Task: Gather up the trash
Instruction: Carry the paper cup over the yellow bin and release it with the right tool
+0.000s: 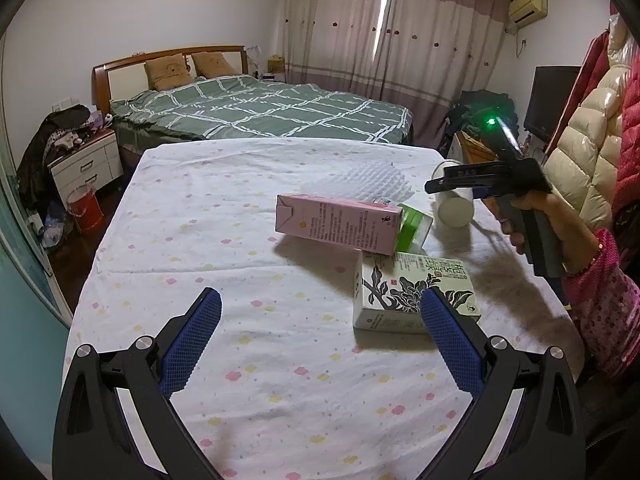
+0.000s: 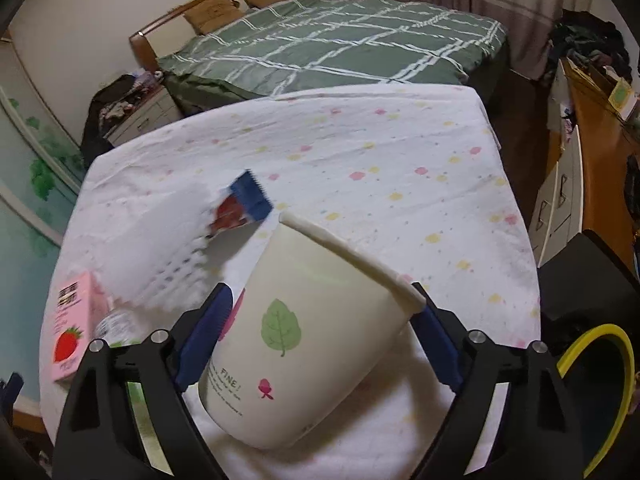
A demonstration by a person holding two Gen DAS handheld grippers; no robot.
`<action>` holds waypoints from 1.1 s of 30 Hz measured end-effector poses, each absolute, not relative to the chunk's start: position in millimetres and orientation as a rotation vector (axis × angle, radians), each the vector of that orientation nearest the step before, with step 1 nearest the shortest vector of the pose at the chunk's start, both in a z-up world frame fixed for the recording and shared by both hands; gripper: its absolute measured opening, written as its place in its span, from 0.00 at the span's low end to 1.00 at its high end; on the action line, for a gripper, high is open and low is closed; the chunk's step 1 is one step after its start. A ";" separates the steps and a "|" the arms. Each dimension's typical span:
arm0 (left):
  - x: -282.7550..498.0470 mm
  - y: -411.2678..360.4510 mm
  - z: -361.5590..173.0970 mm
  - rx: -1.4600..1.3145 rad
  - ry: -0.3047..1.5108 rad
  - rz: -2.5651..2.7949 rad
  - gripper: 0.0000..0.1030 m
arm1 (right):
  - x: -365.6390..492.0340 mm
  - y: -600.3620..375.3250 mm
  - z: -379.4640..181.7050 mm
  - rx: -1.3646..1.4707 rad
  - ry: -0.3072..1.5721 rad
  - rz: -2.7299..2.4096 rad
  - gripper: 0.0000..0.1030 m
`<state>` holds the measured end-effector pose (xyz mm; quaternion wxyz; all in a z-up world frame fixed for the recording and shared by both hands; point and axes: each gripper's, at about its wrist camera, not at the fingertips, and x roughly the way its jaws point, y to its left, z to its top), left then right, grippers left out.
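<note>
On the table's flowered cloth (image 1: 240, 240) lie a pink strawberry carton (image 1: 336, 224) (image 2: 72, 328), a white box with black leaf print (image 1: 412, 296), a green tub (image 1: 414, 228) and white foam netting (image 1: 360, 182) (image 2: 160, 240). A red-and-blue wrapper (image 2: 244, 204) pokes out from under the netting. My right gripper (image 2: 322, 292) is shut on a tilted white paper cup (image 2: 312, 340) (image 1: 456, 208), one blue pad on each side of it. My left gripper (image 1: 320, 300) hovers open over the cloth, its right finger in front of the leaf-print box.
A dark bin with a yellow rim (image 2: 600, 360) stands just off the table's right edge. A wooden dresser (image 2: 580, 184) is beyond it. A green-quilted bed (image 1: 260, 112) is behind the table, with a nightstand (image 1: 86, 164) and a red bucket (image 1: 84, 208) at left.
</note>
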<state>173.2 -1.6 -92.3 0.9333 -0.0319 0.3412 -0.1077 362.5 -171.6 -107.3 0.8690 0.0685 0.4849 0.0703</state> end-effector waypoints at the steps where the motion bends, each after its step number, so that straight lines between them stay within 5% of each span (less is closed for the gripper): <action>1: 172.8 -1.6 -92.6 -0.068 0.699 -0.223 0.95 | 359.0 -170.4 -104.2 0.142 1.007 0.155 0.81; 17: 172.8 -34.5 -96.0 -0.052 0.711 -0.307 0.95 | 241.8 -257.3 -64.4 0.215 0.865 0.070 0.81; 33: 196.3 -80.6 -118.6 0.005 0.769 -0.423 0.95 | 213.8 -400.9 -133.2 0.317 0.938 -0.274 0.89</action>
